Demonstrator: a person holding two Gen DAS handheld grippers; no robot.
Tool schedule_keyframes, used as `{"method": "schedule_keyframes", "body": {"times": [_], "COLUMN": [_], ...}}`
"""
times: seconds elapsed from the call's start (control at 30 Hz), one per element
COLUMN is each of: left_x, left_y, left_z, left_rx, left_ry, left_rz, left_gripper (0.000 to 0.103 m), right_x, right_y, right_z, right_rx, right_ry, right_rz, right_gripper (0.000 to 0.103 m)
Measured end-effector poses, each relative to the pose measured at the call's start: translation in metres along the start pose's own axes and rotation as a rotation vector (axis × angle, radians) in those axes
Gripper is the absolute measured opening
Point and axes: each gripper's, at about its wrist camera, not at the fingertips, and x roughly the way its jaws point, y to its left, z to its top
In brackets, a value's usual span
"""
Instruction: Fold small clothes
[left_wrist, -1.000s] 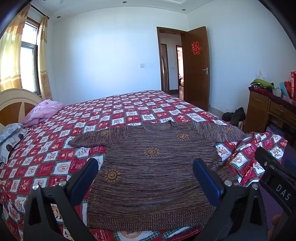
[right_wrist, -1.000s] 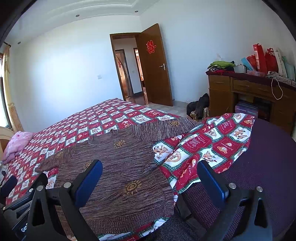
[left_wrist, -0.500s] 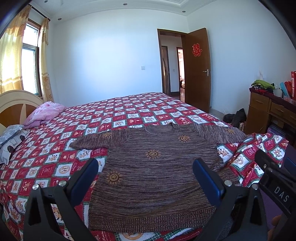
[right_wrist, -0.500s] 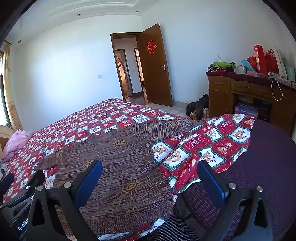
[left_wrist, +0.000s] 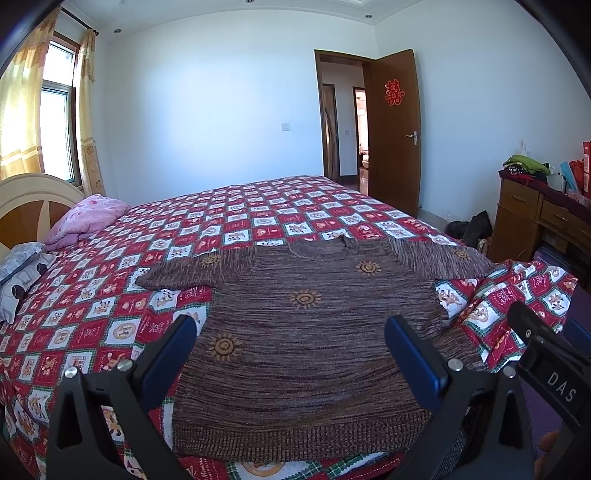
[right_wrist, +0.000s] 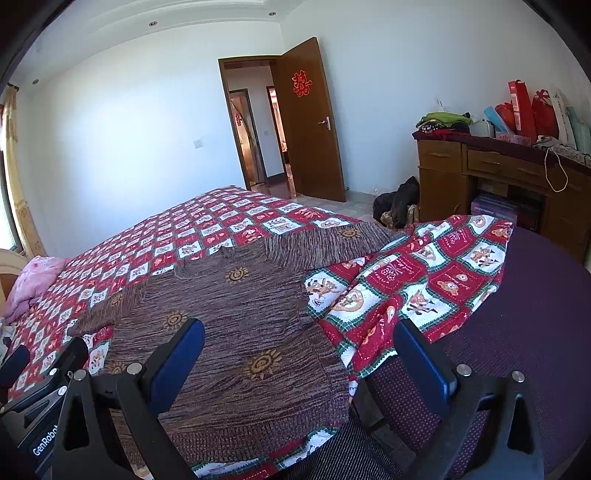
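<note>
1. Sweater (left_wrist: 314, 332): brown knit with orange sun motifs; lay flat on the bed (left_wrist: 240, 214), both sleeves spread sideways, hem at the near edge; right sleeve reached the bed's right edge.
2. Bedspread (right_wrist: 424, 273): red-and-white check; its right corner was folded back just beside the sweater, baring a purple surface (right_wrist: 535, 332).
3. Left gripper (left_wrist: 291, 354): blue-padded fingers wide apart, holding nothing; hovered over the hem.
4. Right gripper (right_wrist: 299, 362): fingers wide apart, holding nothing; hovered over the sweater's lower right corner.
5. Pillow (left_wrist: 85, 218): pink, by the headboard.
6. Counter (right_wrist: 498, 166): wooden, by the wall; carried clothes and bags.
</note>
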Motion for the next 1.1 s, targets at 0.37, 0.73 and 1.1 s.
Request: {"method": "schedule_keyframes", "body": {"times": [0.37,0.73,1.1], "left_x": [0.030,0.079,0.135], "left_y": [-0.002,0.000,0.010], "left_z": [-0.012,-0.022,0.011], "left_rx": [0.002,-0.020,-0.010], "left_ry": [0.092,0.204,0.216], "left_rz": [-0.014,-0.077,-0.087], "left_gripper": [0.103,0.103,0.103], "right_x": [0.038,0.102,0.151], "right_y": [-0.007,-0.015,-0.064], "right_z": [-0.008,-0.014,0.047], "right_rx": [0.024,0.047,0.048], "right_ry": [0.095,0.220,0.167], "right_rz": [0.030,0.069,0.048], "right_gripper": [0.102,0.102,0.102]}}
